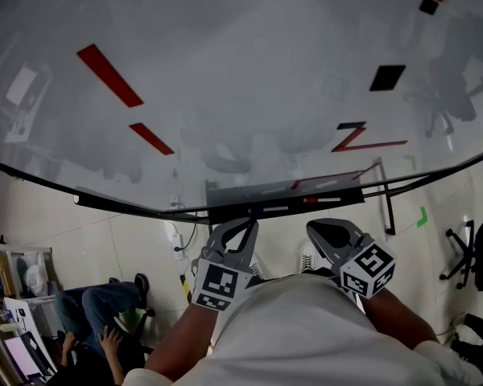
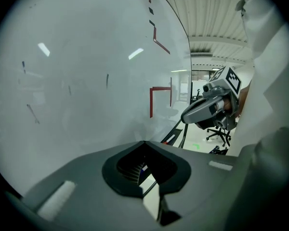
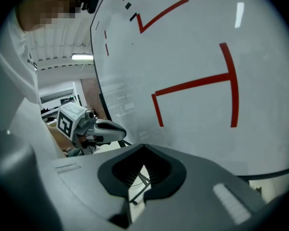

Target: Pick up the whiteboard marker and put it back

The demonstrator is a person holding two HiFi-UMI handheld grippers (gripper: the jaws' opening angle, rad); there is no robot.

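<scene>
A large whiteboard [image 1: 249,79] with red and black marks fills the head view. Along its lower edge runs a grey tray [image 1: 241,195]. On the tray lie thin marker-like sticks, one with a red part [image 1: 309,200]; which one is the whiteboard marker I cannot tell. My left gripper [image 1: 245,223] and right gripper [image 1: 322,227] are held close to my chest, below the tray and apart from it. Both are shut with nothing between the jaws. From the left gripper [image 2: 144,143] I see the right gripper [image 2: 209,107] beside the board. From the right gripper [image 3: 143,147] I see the left gripper [image 3: 94,128].
A person sits on the floor at lower left [image 1: 97,312] beside shelves. An office chair [image 1: 467,256] stands at the right. Green tape [image 1: 422,215] marks the tiled floor. A cable and white box [image 1: 175,240] hang under the board's left part.
</scene>
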